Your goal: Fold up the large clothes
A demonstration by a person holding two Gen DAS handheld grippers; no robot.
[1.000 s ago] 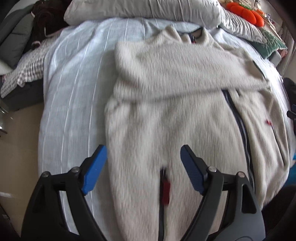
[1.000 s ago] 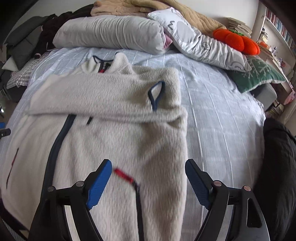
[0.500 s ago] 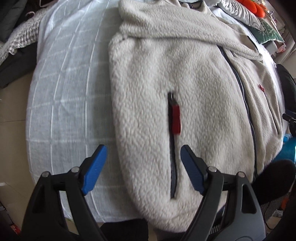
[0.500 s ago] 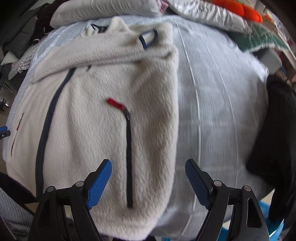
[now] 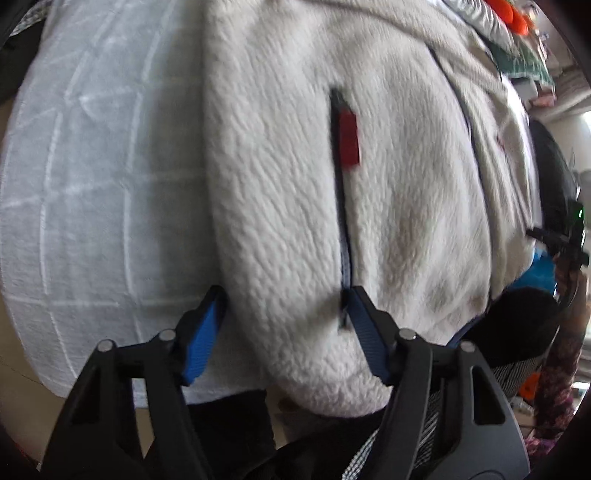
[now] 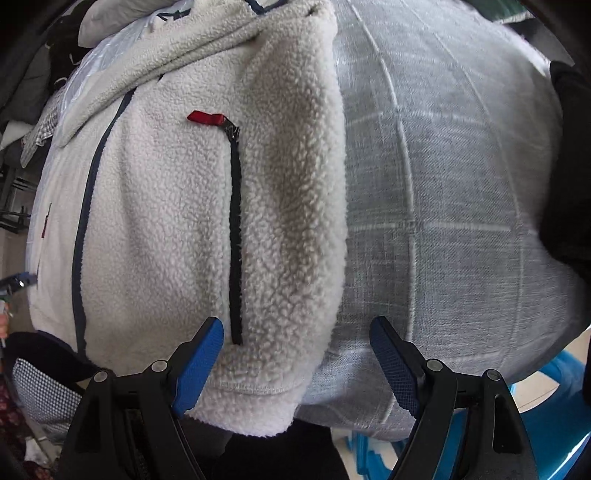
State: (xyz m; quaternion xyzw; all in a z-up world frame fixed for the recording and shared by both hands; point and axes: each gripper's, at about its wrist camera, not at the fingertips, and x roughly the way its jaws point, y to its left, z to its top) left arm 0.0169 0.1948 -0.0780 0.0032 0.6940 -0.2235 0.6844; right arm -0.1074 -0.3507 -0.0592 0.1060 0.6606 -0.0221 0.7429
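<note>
A cream fleece jacket (image 5: 280, 192) lies flat on the bed with its sleeves folded across the chest. It has dark zips and red zip pulls (image 5: 349, 138). My left gripper (image 5: 286, 314) is open, its blue pads astride the jacket's lower left corner at the hem. In the right wrist view the jacket (image 6: 166, 206) fills the left half, with a pocket zip and its red pull (image 6: 203, 117). My right gripper (image 6: 297, 343) is open astride the lower right hem corner.
The jacket rests on a pale blue checked bedspread (image 6: 443, 184) that hangs over the bed's near edge. Dark clothing (image 6: 569, 166) lies at the right. A blue plastic object (image 6: 535, 424) sits below the bed edge. Pillows and an orange cushion (image 5: 509, 11) lie at the far end.
Both grippers have pulled back from the jacket's middle down to its bottom hem and come close to the fabric. Both stay open.
</note>
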